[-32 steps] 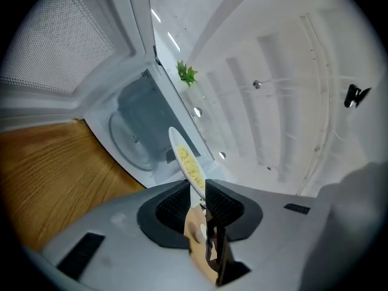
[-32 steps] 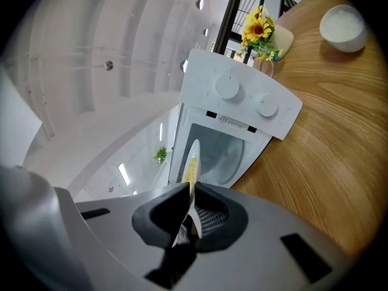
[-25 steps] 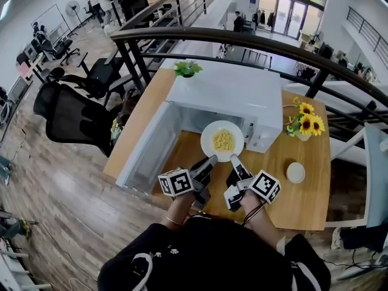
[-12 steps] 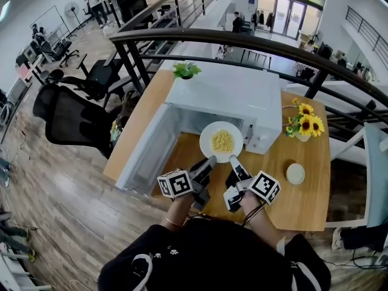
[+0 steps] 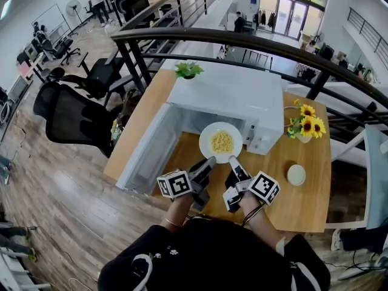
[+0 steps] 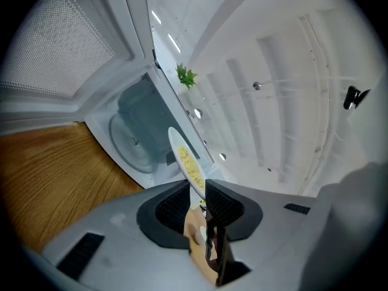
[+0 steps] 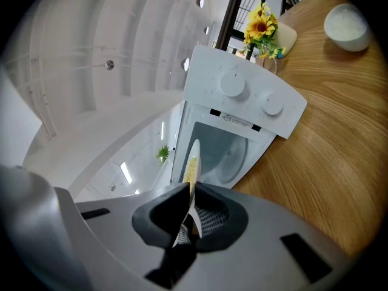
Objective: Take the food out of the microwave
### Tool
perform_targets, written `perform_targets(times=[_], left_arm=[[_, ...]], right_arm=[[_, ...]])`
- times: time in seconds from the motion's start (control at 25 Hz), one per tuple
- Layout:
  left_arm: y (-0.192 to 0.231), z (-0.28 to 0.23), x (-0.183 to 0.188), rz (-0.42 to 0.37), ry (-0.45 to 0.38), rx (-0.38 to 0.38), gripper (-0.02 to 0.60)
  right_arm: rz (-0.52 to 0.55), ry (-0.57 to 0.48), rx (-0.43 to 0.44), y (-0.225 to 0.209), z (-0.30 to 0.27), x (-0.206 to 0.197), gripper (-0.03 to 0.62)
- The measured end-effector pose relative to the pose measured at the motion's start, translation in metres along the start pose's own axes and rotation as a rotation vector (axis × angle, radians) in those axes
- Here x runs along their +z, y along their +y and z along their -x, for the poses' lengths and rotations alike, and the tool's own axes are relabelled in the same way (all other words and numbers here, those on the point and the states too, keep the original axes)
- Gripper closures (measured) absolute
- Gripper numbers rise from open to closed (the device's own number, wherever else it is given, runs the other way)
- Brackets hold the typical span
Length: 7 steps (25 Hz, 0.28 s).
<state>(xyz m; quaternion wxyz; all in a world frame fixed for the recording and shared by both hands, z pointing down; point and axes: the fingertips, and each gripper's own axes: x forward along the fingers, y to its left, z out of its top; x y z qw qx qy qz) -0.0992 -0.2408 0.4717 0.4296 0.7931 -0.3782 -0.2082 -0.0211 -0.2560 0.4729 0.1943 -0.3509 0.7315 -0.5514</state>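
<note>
A white plate [image 5: 221,142] with yellow food on it hangs just in front of the open white microwave [image 5: 227,99]. My left gripper [image 5: 208,161] is shut on the plate's near left rim and my right gripper [image 5: 233,160] is shut on its near right rim. In the left gripper view the plate [image 6: 185,162] stands edge-on between the jaws of the left gripper [image 6: 202,194], with the empty microwave cavity [image 6: 136,135] behind. Seen from the right gripper view, the plate [image 7: 193,161] is pinched in the right gripper [image 7: 190,206] before the microwave [image 7: 242,105].
The microwave door [image 5: 145,147] hangs open to the left over the wooden table [image 5: 303,205]. A sunflower vase [image 5: 305,125] and a small white bowl [image 5: 296,174] stand at the right. A green plant [image 5: 188,69] sits behind the microwave, with a black railing [image 5: 242,41] beyond.
The plate has stayed nearly in place, shifting only slightly. Both grippers keep their hold on its rim.
</note>
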Motion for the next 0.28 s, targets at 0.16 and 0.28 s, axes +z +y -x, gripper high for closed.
perform_targets(times=[0.16,0.28], left_arm=[[0.0037,-0.0006,-0.0007,0.004,0.000,0.005,0.503],[0.0044,-0.0012,-0.0013,0.010,0.002,0.004,0.503]], right_arm=[[-0.003,0.002,-0.002,-0.0021,-0.0012,0.0000,0.568],[-0.002,0.001,-0.002,-0.0037,-0.0025,0.0000,0.568]])
